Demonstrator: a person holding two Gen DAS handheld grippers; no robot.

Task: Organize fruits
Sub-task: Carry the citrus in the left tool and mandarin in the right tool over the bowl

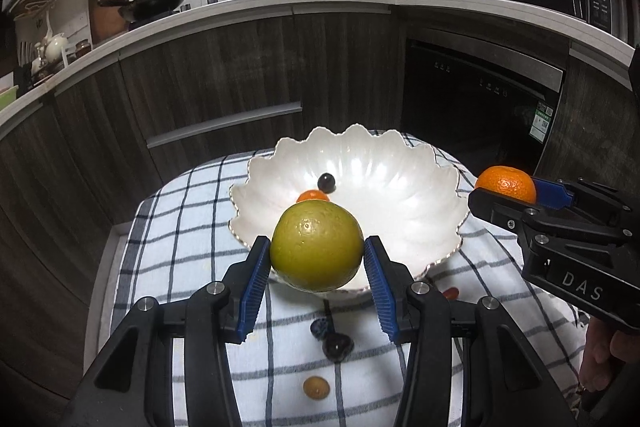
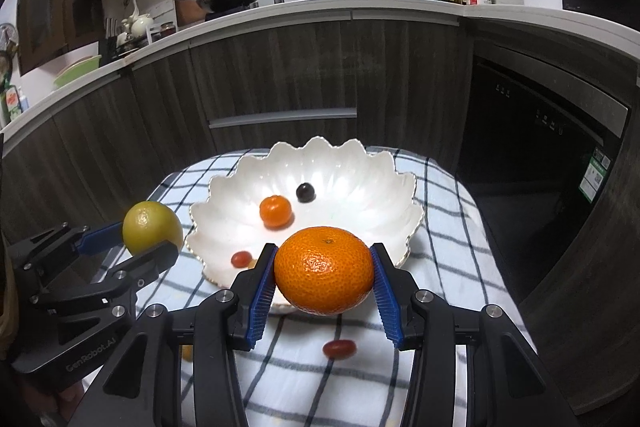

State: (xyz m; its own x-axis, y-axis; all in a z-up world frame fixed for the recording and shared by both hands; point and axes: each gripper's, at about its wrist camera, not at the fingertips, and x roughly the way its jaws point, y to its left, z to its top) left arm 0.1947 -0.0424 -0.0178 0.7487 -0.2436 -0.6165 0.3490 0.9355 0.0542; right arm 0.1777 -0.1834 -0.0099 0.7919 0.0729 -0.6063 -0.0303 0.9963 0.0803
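Note:
My left gripper is shut on a green citrus fruit, held in the air just before the near rim of a white scalloped bowl. My right gripper is shut on a large orange, likewise above the bowl's near rim. Each gripper shows in the other's view: the right gripper with its orange at the right, the left gripper with the green fruit at the left. Inside the bowl lie a small mandarin, a dark grape and a cherry tomato.
The bowl stands on a blue-checked cloth. Loose on the cloth are two dark grapes, a small yellow-brown fruit and a red cherry tomato. Dark cabinets and a built-in appliance stand behind.

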